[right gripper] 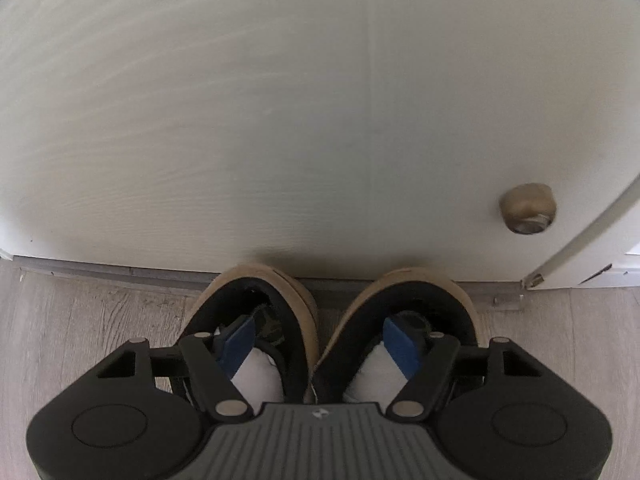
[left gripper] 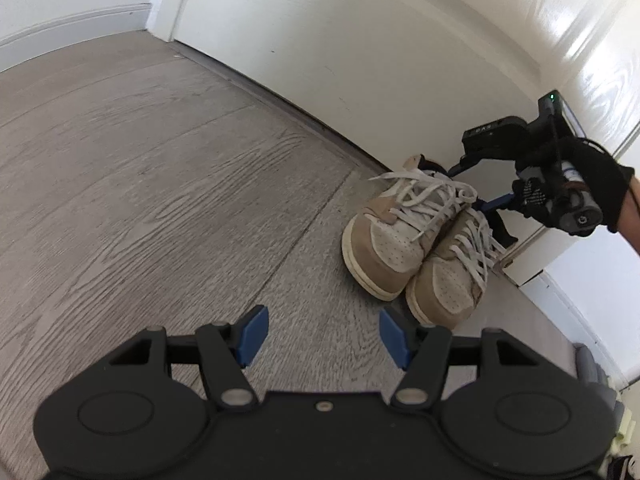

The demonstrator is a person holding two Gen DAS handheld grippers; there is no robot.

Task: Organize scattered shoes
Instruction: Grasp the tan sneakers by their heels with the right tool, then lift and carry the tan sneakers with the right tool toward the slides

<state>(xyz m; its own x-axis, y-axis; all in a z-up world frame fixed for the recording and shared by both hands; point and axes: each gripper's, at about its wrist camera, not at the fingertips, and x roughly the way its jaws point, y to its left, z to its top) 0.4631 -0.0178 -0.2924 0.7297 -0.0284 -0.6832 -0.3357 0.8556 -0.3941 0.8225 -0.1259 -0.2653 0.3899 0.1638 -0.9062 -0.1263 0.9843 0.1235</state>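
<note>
Sneakers (left gripper: 416, 240) paired against door (left gripper: 360, 40): my right gripper (right gripper: 320, 340), spread with a finger inside each collar, should lift straight out; left gripper (left gripper: 324, 334) spread, empty.

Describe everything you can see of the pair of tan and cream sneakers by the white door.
The pair of tan and cream low-top sneakers stands upright, side by side and touching, on the grey wood-look floor, heels toward the white door. Suede-like toe caps, perforated cream panels, loose cream laces, black lining, off-white soles. The right tool has one blue finger inside each collar.
</note>
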